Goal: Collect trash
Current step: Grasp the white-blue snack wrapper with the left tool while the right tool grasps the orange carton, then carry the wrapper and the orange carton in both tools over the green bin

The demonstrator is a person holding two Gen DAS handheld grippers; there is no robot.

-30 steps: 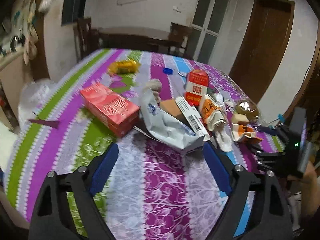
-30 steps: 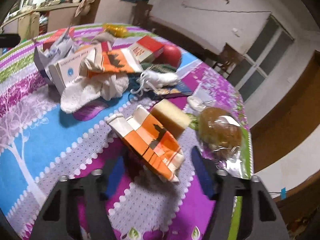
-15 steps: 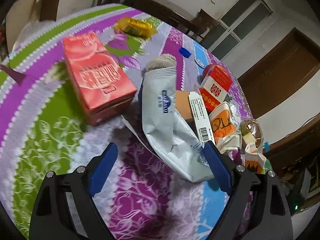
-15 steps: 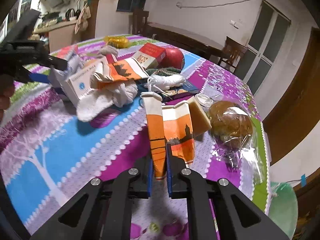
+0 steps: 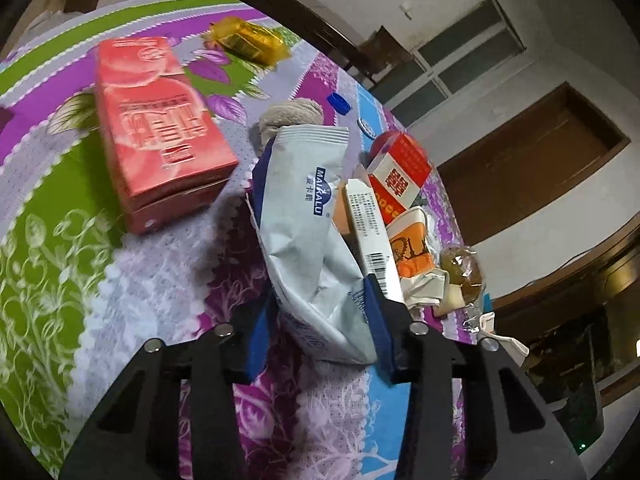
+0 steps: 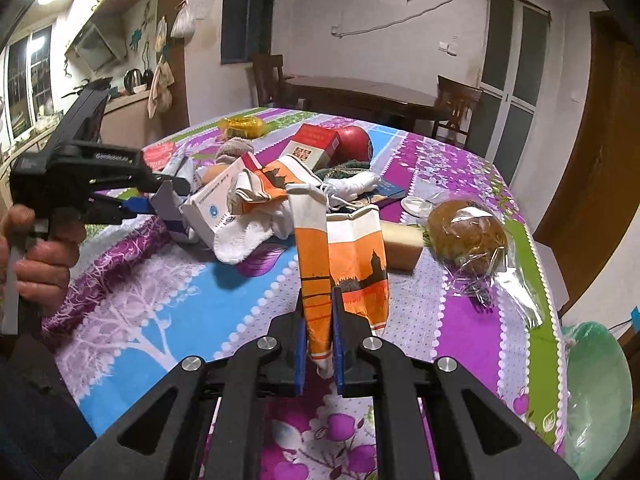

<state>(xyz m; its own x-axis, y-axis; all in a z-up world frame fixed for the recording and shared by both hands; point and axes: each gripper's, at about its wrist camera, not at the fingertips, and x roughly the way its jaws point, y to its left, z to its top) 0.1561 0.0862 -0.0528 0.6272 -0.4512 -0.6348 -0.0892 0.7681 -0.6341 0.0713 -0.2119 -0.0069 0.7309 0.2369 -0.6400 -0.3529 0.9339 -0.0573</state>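
On the cluttered table (image 6: 168, 304), my right jaws pinched the orange wrapper (image 6: 320, 280) to lift it clear, while my left jaws were closing around the grey pouch (image 5: 308, 240).

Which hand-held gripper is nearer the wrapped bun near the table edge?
Right. The right hand-held gripper, shut on the orange carton, is beside the wrapped bun. The left hand-held gripper is across the pile.

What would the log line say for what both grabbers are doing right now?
left gripper: closing around grey snack bag | right gripper: shut on orange paper wrapper
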